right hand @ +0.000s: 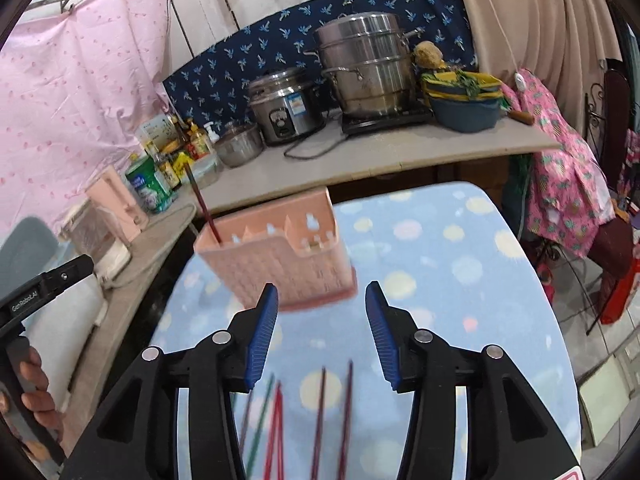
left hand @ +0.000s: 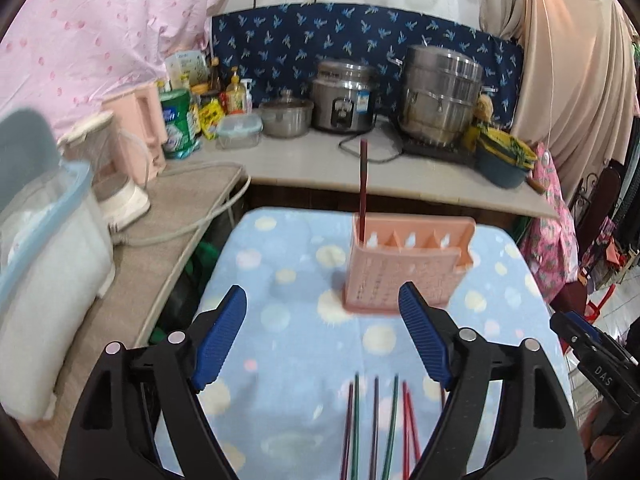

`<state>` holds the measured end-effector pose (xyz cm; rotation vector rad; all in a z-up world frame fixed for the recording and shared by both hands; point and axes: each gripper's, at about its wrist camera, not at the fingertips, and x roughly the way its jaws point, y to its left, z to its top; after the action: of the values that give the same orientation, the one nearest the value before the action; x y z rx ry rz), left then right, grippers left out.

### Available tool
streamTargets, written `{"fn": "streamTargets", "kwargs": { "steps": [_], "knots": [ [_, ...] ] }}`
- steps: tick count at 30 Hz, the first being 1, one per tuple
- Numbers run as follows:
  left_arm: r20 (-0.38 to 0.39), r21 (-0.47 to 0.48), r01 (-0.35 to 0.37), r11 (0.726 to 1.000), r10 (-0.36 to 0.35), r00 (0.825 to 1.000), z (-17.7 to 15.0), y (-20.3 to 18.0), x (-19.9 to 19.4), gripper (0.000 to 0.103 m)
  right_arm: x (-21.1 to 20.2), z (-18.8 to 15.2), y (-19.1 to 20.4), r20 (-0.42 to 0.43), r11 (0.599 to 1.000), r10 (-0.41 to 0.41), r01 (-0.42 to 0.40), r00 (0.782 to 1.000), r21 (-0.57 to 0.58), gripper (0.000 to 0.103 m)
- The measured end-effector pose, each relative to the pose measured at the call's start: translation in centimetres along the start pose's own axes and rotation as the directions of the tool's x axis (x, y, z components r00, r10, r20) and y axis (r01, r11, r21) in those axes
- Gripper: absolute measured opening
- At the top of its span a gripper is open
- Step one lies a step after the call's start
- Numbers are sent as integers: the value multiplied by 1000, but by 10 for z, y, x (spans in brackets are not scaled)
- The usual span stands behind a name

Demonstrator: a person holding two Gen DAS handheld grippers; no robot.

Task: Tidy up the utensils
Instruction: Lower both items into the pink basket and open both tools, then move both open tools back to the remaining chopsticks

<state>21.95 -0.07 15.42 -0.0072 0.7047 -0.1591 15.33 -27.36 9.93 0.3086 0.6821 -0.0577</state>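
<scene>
Left wrist view: pink slotted holder (left hand: 404, 268) holds one dark-red chopstick (left hand: 363, 188) upright; both jaws released, empty.

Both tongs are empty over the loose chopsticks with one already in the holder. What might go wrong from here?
1. The chopsticks lie close together on the spotted cloth; the open right tongs may pinch two or nudge neighbours.
2. The pink holder looks light and tall; bumping it while inserting could tip it, spilling the dark red chopstick.
3. The left tongs work the same pile, so the two may collide.
</scene>
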Motion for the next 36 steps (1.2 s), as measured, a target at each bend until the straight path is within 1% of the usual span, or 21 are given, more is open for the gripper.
{"fn": "streamTargets", "kwargs": {
  "steps": [4, 6, 8, 14, 17, 19, 25, 29, 34, 36],
  "knots": [
    [-47, 17, -24, 1000, 25, 999, -51, 7, -4, 75, -14, -51, -2, -42, 999, -44, 42, 998, -28, 45],
    [-65, 36, -42, 998, 45, 997, -75, 8, -6, 75, -18, -71, -1, -55, 996, -78, 75, 995, -58, 45],
    [-86, 41, -44, 998, 47, 995, -97, 10, -7, 75, -21, -91, 0, -70, 992, -100, 95, 992, -78, 45],
    [-125, 47, -57, 997, 62, 990, -147, 11, -11, 74, -20, -139, -4, -131, 988, -131, 118, 983, -105, 45],
    [-154, 44, -50, 998, 56, 986, -170, 11, -12, 74, -19, -158, -4, -156, 988, -128, 113, 979, -105, 45],
    [-166, 59, -58, 997, 67, 984, -185, 9, -12, 74, -18, -168, -5, -168, 987, -135, 118, 976, -109, 45],
    [-197, 67, -52, 996, 65, 978, -214, 8, -11, 74, -15, -189, 0, -186, 984, -146, 124, 972, -129, 45],
    [-221, 68, -45, 997, 59, 973, -225, 7, -8, 74, -9, -197, 5, -203, 984, -145, 118, 968, -135, 45],
    [-240, 71, -47, 996, 63, 969, -234, 9, -4, 74, -1, -202, 9, -217, 984, -139, 109, 966, -144, 42],
    [-247, 67, -46, 997, 61, 967, -237, 10, -3, 74, 1, -203, 11, -224, 983, -138, 106, 965, -150, 35]
  ]
}}
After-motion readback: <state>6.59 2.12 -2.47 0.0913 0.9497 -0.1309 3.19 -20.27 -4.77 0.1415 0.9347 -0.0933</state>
